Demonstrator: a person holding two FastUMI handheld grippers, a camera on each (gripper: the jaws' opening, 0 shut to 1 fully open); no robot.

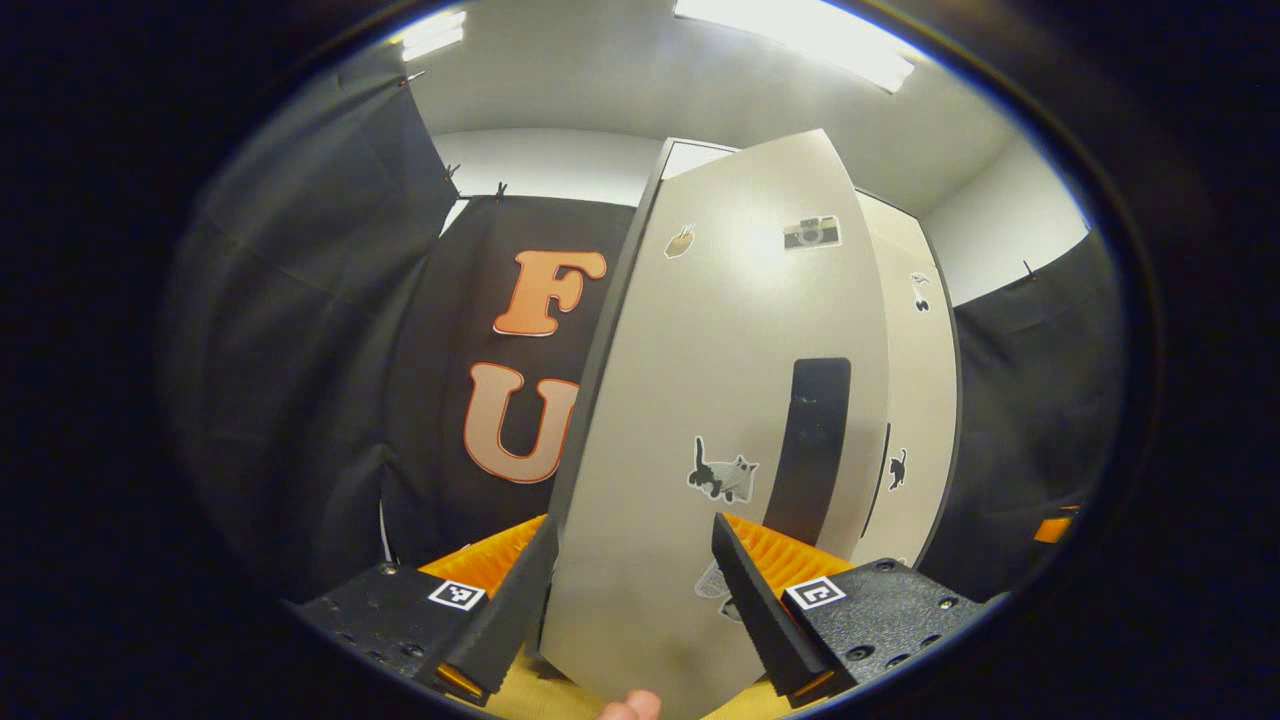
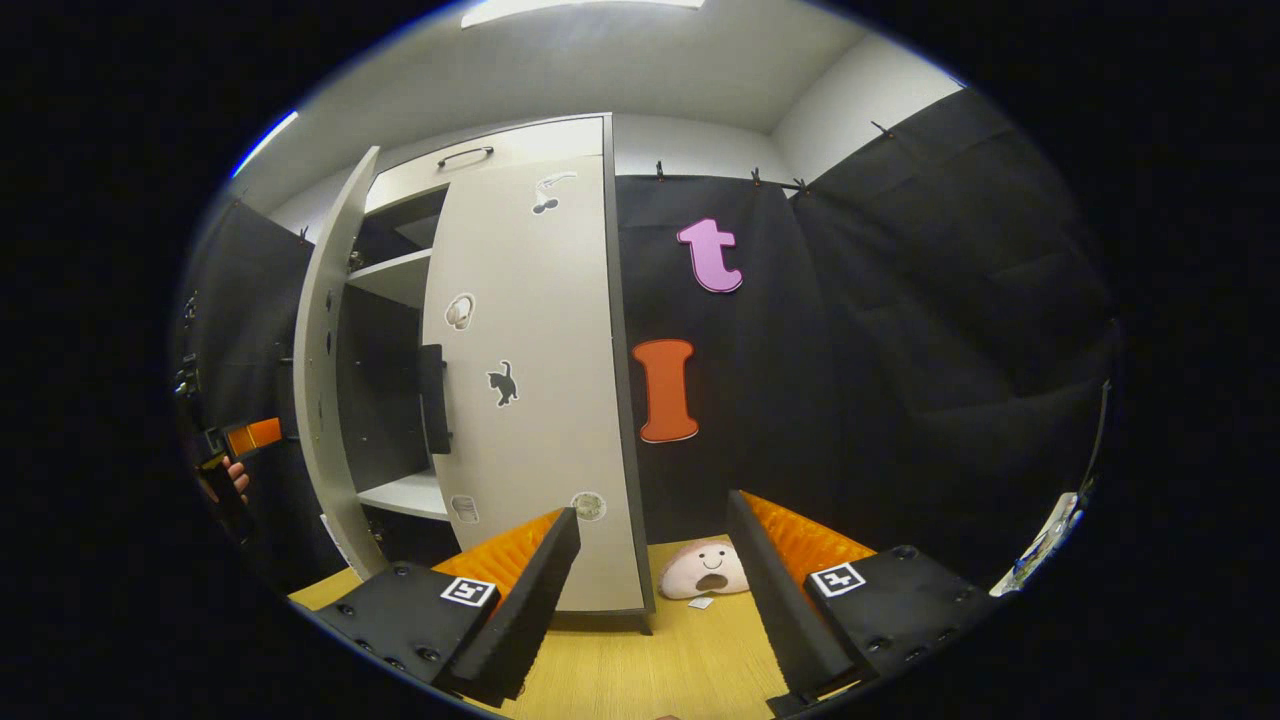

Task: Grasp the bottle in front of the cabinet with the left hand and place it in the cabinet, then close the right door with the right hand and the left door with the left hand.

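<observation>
The pale cabinet's left door (image 1: 700, 400), with stickers and a dark handle slot (image 1: 820, 440), stands ajar right in front of my left gripper (image 1: 635, 590). That gripper is open, its fingers (image 1: 515, 600) spread across the door's lower face with nothing gripped. Behind it, the right door (image 1: 910, 400) looks shut. In the right gripper view, the right door (image 2: 530, 380) lies flush with the cabinet, while the left door (image 2: 330, 380) swings outward and shows shelves (image 2: 410, 495) in the gap. My right gripper (image 2: 650, 570) is open, held back from the cabinet. A hand holds the left gripper (image 2: 235, 450) behind the left door.
A pink plush toy (image 2: 705, 570) lies on the wooden surface (image 2: 640, 650) by the cabinet's right corner, between my right fingers in that view. Black cloth walls close in on both sides. A drawer with a handle (image 2: 465, 155) tops the cabinet.
</observation>
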